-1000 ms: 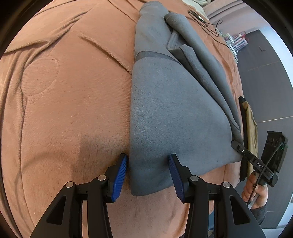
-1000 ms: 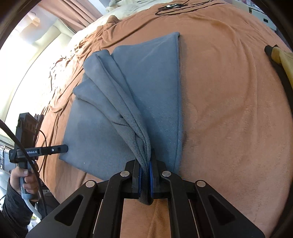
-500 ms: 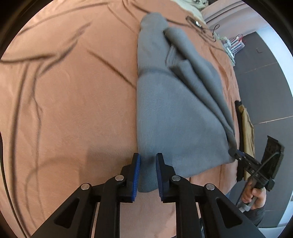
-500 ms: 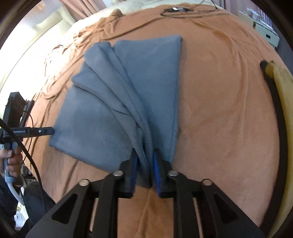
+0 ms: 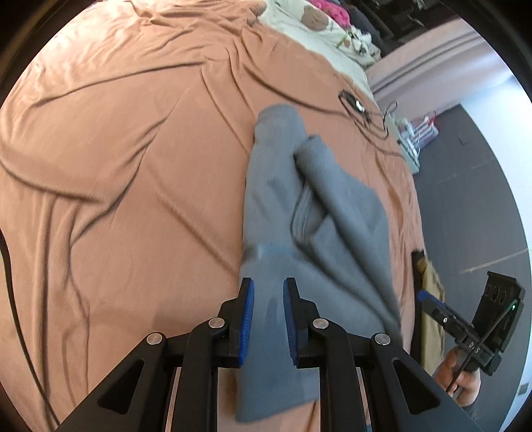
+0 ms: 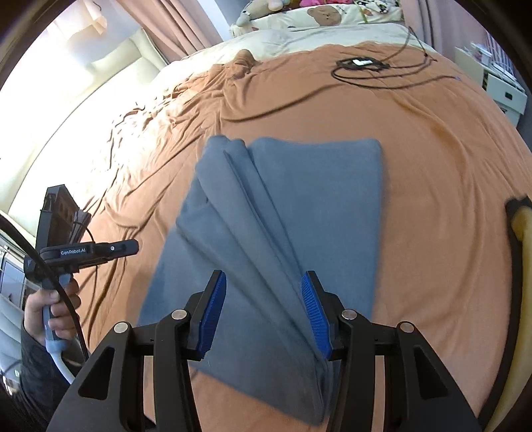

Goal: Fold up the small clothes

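A grey-blue garment (image 6: 299, 206) lies partly folded on the brown blanket, with long pleats fanning toward my right gripper. My right gripper (image 6: 264, 312) hovers above the bunched near end, its jaws opening. The cloth sits between and below the blue pads without being pressed. In the left wrist view the same garment (image 5: 332, 239) runs away from my left gripper (image 5: 267, 319), which is shut on its near corner, lifted slightly off the bed. The left gripper (image 6: 126, 247) also shows at the left of the right wrist view, held by a hand.
The brown blanket (image 6: 432, 166) covers the bed, creased toward the far left. A black cable with a small device (image 6: 359, 63) lies at the far side. A tan item with a black edge (image 6: 522, 226) sits at the right. Cream pillows (image 6: 332, 20) are behind.
My left jaws closed on the garment's near corner and lifted it. My right jaws let go of the bunched fold, spread apart and rose away from the bed.
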